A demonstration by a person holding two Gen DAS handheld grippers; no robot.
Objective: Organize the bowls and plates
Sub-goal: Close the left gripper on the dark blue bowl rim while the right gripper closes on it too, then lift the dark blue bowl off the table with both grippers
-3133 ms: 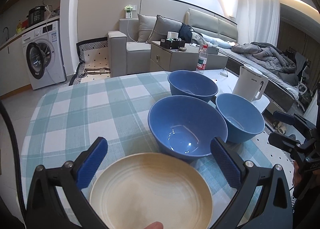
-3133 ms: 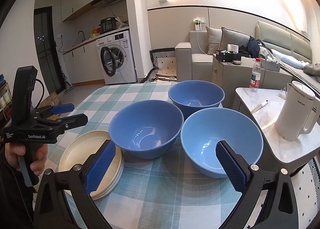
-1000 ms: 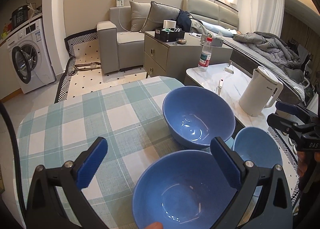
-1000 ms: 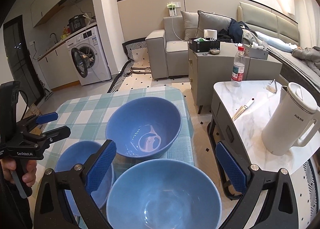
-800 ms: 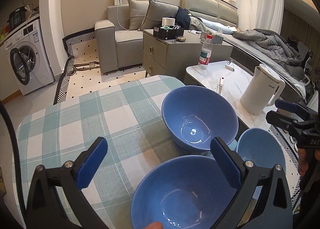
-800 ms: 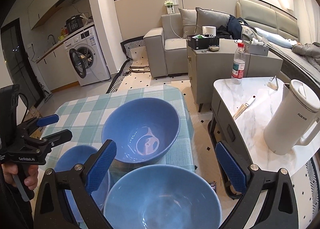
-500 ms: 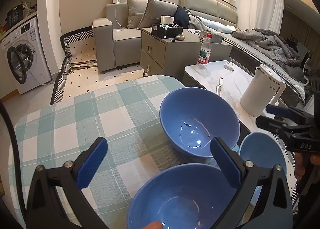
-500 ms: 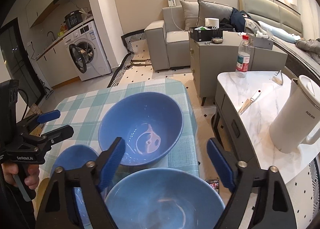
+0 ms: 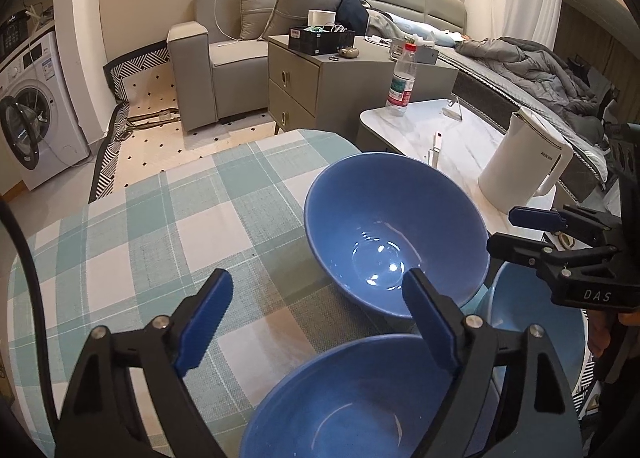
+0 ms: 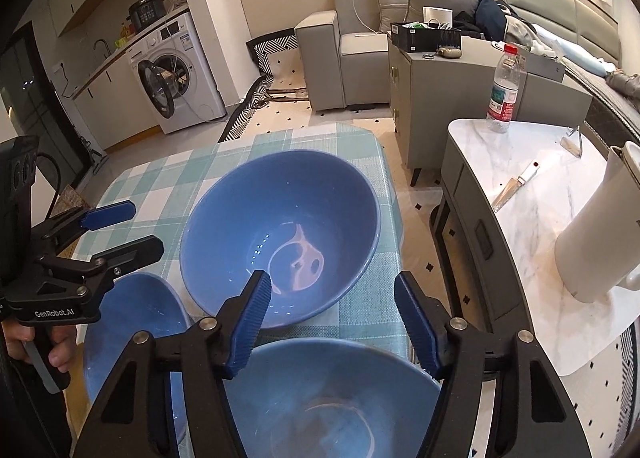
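- The far bowl (image 10: 280, 234), blue and upright, sits at the centre of the right wrist view on the checked tabletop (image 9: 160, 226), close to its far corner; in the left wrist view it lies right of centre.
- A second blue bowl, the near bowl (image 10: 332, 402), fills the bottom of the right wrist view, under the right gripper (image 10: 336, 322); its fingers are apart and hold nothing.
- A third blue bowl, the side bowl (image 9: 352, 398), lies at the bottom centre of the left wrist view, below the left gripper (image 9: 316, 322), which is likewise apart and empty.
- I judge the step in hand to be nesting the bowls: each gripper seems lined up on the rim of the bowl beneath it, though which one goes first cannot be told.
- To do it well, bring one finger inside the rim and one outside, close firmly on the wall, lift straight up, and lower the bowl level into the far bowl.
- Keep the two grippers clear of each other; they hang close over neighbouring bowls.
- The far bowl stands near the tabletop edge, so a sideways push could send it off.
- All three bowls are empty; only glints of light show inside.
- At the right of both views a white kettle (image 10: 600, 234) stands on a marble side table (image 10: 532, 194), with a water bottle (image 10: 504, 90) towards its far end.
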